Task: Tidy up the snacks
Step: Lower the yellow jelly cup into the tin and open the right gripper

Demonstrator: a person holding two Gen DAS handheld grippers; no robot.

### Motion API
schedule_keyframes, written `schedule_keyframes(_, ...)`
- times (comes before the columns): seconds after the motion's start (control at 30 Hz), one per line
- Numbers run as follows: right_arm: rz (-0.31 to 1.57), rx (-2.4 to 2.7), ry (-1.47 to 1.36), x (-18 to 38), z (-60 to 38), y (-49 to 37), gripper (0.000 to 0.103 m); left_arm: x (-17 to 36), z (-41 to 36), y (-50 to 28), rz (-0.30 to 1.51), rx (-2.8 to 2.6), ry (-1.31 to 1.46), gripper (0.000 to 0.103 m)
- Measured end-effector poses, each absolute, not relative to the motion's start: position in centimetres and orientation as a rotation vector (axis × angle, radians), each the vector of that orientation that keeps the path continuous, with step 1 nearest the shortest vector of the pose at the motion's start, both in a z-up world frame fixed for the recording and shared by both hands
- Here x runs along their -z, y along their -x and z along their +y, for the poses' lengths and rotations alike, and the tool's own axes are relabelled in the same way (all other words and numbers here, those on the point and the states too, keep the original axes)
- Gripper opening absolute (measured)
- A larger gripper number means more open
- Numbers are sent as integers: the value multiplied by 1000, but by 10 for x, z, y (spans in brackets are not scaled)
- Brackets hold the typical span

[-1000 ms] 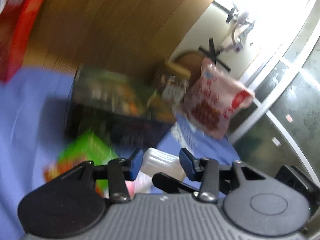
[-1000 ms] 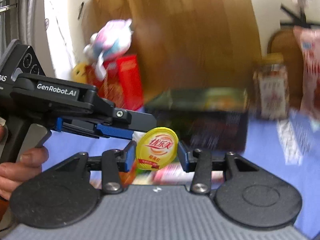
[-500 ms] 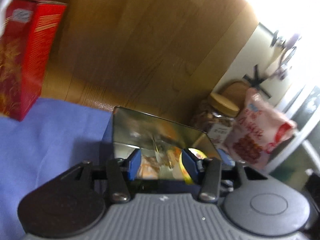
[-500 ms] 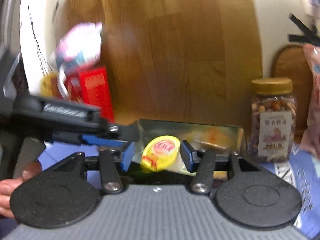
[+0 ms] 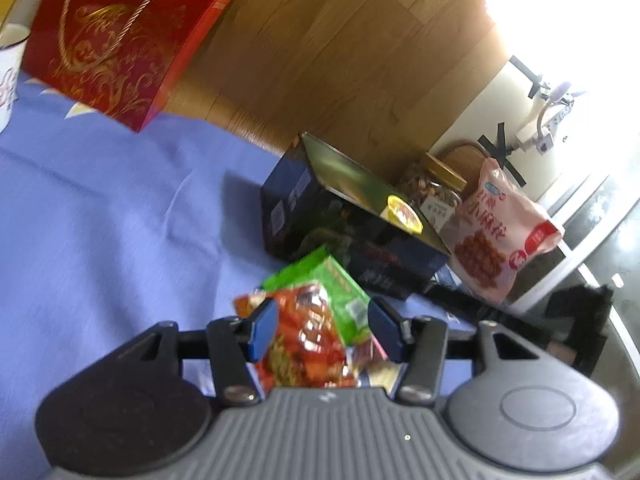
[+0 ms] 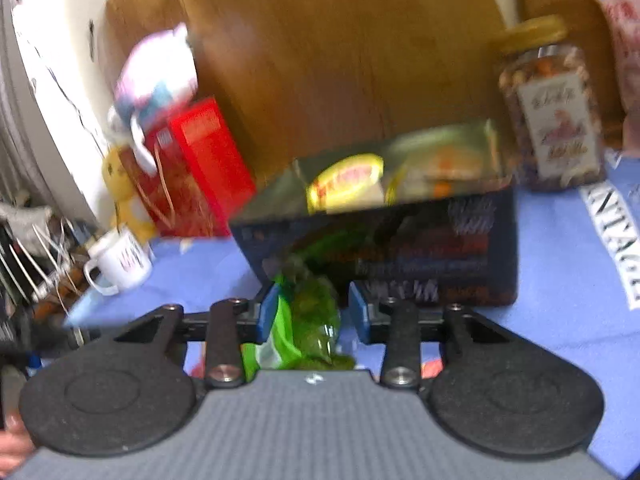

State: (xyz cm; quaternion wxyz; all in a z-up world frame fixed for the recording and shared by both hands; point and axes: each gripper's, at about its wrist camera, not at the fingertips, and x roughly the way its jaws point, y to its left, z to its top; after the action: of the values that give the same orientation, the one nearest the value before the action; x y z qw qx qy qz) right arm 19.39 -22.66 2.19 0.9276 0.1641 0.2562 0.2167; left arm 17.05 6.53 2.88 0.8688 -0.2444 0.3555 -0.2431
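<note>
A dark open box (image 5: 320,216) stands on the blue cloth, and a yellow-lidded cup (image 5: 404,213) lies inside it; the box (image 6: 440,264) and the cup (image 6: 346,180) also show in the right wrist view. My left gripper (image 5: 324,330) is open over a red snack packet (image 5: 308,344) and a green packet (image 5: 336,284) on the cloth in front of the box. My right gripper (image 6: 312,312) is open with the green packet (image 6: 304,320) between its fingers, not squeezed.
A red gift box (image 5: 120,40) and a white mug (image 6: 120,264) stand at the left. A nut jar (image 6: 552,112) and a pink snack bag (image 5: 496,236) stand right of the box. A wooden panel rises behind.
My right gripper let go of the yellow-lidded cup, which now lies in the box, and drew back down to the green packet. My left gripper also pulled back from the box to the packets.
</note>
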Motion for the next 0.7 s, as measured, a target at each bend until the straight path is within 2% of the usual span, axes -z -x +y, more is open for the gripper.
schedule_keyframes(0.07, 495, -426, -338, -31, -232, -190, 30, -28, 70, -166, 745, 513, 521, 51)
schedule_keyframes(0.13, 472, -420, -351, -38, -239, -192, 27, -28, 72, -163, 741, 518, 531, 51)
schedule_keyframes(0.23, 441, -378, -328, -51, -240, -200, 28, -26, 69, -164, 742, 534, 541, 51)
schedule_keyframes(0.37, 567, -339, -332, -52, -236, -243, 32, -21, 65, -168, 762, 540, 550, 51)
schedule_keyframes(0.47, 604, -323, -381, -52, -232, -269, 34, -18, 62, -169, 772, 532, 554, 55)
schedule_keyframes(0.6, 565, -328, -327, -58, -216, -273, 34, -17, 66, -167, 761, 523, 556, 55)
schedule_keyframes(0.7, 495, -383, -342, -63, -216, -241, 34, -15, 73, -167, 755, 520, 564, 55)
